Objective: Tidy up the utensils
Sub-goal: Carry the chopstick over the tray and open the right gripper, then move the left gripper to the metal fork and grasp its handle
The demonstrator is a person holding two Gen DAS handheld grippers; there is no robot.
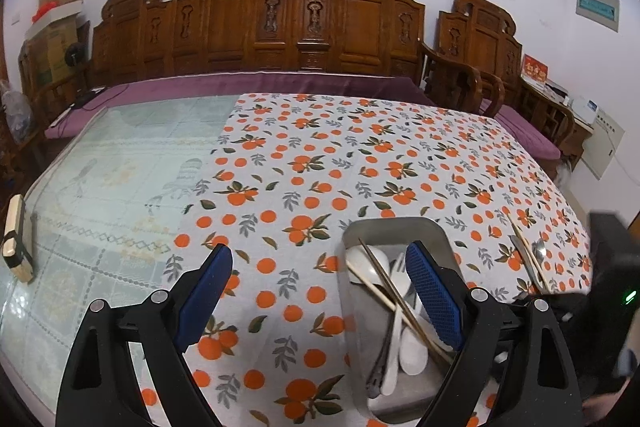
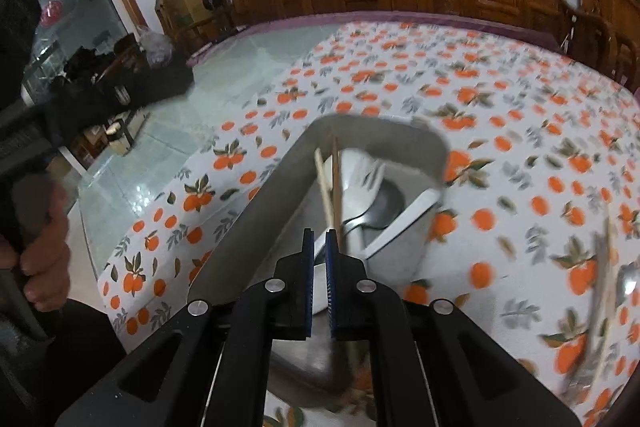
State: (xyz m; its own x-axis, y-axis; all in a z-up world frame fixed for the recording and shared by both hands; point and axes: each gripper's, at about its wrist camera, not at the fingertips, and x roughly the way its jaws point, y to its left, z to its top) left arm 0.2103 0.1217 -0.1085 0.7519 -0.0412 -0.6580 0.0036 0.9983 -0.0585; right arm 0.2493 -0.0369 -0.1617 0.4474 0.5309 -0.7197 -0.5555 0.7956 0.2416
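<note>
- though the metal tray (image 1: 436, 231) on the table (image 1: 120, 163) already held most utensils (image 1: 400, 307), the sorting looked unfinished.
- a few loose utensils (image 1: 530, 259) lay right of it.
- left claw (image 1: 320, 291) was spread, empty.
- right claw (image 2: 320, 259) was nearly pressed together over the tray; whether it pinched a chopstick (image 2: 335, 179), i cannot tell.

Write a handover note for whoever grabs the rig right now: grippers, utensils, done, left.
Left gripper: open, empty, hovering beside the metal tray.
Right gripper: jaws nearly closed over the tray; the view is blurred, so it is unclear whether it grips anything.
In tray: chopsticks, white fork, white spoon, a metal utensil.
Left to do: utensils still loose on the orange-print cloth right of the tray, including a metal spoon and sticks.
</note>
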